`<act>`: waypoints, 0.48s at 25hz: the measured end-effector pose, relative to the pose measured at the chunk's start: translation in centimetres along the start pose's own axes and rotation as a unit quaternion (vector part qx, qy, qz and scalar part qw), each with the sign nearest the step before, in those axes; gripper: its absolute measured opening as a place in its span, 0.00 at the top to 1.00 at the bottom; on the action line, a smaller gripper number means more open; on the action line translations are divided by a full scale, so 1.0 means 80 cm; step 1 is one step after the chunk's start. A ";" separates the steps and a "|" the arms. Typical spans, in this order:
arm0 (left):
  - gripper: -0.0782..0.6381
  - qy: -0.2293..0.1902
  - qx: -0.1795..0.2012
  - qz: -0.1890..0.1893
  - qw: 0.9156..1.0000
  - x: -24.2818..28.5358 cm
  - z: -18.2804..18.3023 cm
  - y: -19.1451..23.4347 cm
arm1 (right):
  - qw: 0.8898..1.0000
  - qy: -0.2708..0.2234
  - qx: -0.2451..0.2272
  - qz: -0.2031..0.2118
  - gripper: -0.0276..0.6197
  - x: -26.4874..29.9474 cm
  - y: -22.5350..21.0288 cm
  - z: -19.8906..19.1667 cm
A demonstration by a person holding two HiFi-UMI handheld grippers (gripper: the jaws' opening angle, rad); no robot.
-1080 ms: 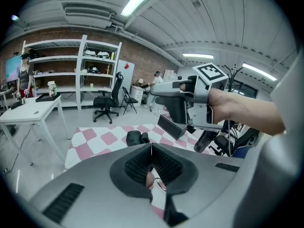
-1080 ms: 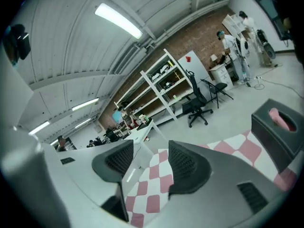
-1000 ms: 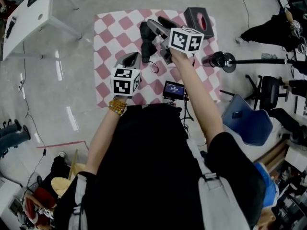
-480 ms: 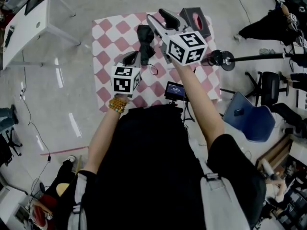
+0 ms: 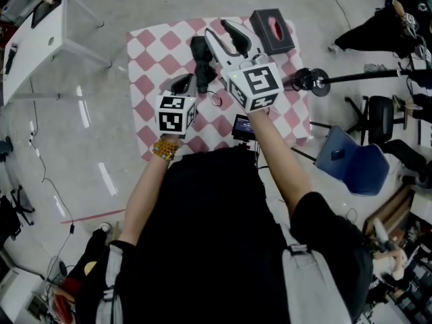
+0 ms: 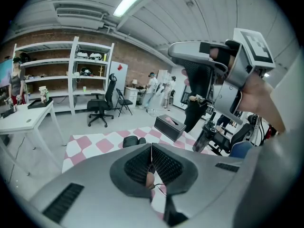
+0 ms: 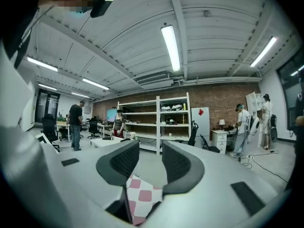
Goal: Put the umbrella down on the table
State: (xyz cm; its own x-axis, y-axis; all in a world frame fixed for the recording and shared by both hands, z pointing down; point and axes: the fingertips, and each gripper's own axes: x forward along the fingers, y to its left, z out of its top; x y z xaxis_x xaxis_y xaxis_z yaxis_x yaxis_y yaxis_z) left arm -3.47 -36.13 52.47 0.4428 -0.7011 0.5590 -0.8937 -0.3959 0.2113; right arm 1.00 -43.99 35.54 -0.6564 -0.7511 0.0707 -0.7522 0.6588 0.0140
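While overhead shows umbrella, gripper views show shelves.

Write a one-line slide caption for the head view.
Black umbrella lies on checked table; left gripper shut; right gripper above it, empty jaws closing.

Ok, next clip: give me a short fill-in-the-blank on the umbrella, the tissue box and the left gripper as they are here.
1. The folded black umbrella lies on the table's pink-and-white ____ cloth.
2. In the head view, the dark tissue box stands at the cloth's far ____ corner.
3. The fingers of the left gripper are pressed ____, with the umbrella lying beyond them.

Missing words: checkered; right; together.
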 end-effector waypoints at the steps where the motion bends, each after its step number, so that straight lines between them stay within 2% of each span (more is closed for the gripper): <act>1: 0.87 0.000 0.001 0.000 1.000 0.000 0.001 0.000 | 1.000 0.002 0.001 -0.002 0.72 -0.003 0.002 -0.005; 12: 0.87 0.000 0.001 -0.004 1.000 0.006 0.000 0.000 | 0.999 0.034 0.018 -0.016 0.73 -0.031 0.018 -0.053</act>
State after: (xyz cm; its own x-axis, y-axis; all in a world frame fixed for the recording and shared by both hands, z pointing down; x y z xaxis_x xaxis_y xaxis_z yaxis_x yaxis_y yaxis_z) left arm -3.21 -36.45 52.78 0.4492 -0.6978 0.5579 -0.8902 -0.4024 0.2133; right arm 1.78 -41.02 39.61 -0.6282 -0.7657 0.1384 -0.7747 0.6320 -0.0195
